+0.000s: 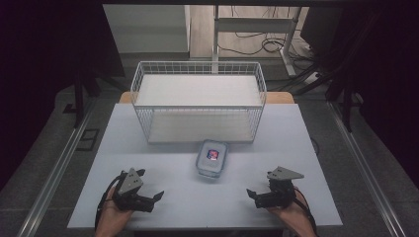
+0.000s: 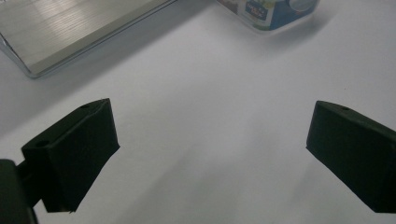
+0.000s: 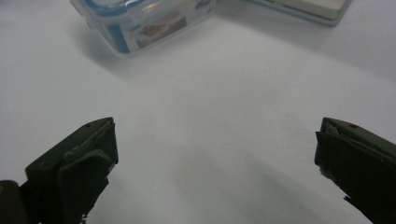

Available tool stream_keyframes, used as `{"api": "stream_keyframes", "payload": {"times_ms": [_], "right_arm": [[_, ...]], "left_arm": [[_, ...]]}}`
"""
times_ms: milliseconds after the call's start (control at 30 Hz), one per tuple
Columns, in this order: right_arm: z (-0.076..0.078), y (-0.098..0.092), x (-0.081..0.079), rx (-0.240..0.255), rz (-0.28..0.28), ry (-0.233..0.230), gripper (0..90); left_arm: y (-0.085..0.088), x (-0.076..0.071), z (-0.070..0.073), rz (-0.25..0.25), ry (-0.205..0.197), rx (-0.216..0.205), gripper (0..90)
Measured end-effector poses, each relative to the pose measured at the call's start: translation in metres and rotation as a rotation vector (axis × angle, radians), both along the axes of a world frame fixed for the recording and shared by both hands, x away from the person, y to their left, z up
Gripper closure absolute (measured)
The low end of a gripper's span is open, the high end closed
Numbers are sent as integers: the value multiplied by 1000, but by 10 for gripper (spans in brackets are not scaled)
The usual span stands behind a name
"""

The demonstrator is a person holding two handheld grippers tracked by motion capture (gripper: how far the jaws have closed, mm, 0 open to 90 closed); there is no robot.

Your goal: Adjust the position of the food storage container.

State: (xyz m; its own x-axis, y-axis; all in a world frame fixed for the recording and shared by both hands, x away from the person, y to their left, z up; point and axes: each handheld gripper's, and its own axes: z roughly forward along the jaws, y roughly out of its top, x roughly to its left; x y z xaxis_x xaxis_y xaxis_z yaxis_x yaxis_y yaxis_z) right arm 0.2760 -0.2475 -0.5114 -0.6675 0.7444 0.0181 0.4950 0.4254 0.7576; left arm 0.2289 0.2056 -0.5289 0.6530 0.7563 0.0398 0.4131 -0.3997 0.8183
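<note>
Clear plastic food container (image 1: 212, 158), rounded-rectangular, blue-trimmed snap lid with a colourful label inside, sits mid-desk just in front of the wire basket (image 1: 197, 114). Basket is white wire mesh, rectangular, with a flat white floor, at the far half of the desk (image 1: 163, 207), which is a smooth matte white slab. Left tongs (image 1: 148, 191) and right tongs (image 1: 253, 195) rest near the front edge, either side of the container, well apart from it. Both tongs released, black jaws spread wide, nothing between them. Bare desk surface lies between each and the container.
</note>
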Motion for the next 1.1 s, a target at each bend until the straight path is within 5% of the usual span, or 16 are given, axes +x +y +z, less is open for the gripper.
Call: {"api": "stream_keyframes", "payload": {"times_ms": [133, 300, 433, 700, 1100], "right_arm": [[2, 6, 3, -1, 21, 32, 29], [10, 18, 13, 39, 22, 4, 206], [10, 32, 25, 49, 73, 43, 454], [0, 61, 50, -56, 184, 41, 872], [-9, 95, 61, -51, 230, 81, 893]], "left_arm": [[-1, -1, 1, -1, -8, 0, 16], [-2, 0, 0, 0, -4, 8, 15], [-3, 0, 1, -2, -16, 10, 15], [-4, -1, 1, -8, -25, 11, 15], [-4, 0, 1, -11, -20, 4, 15]]}}
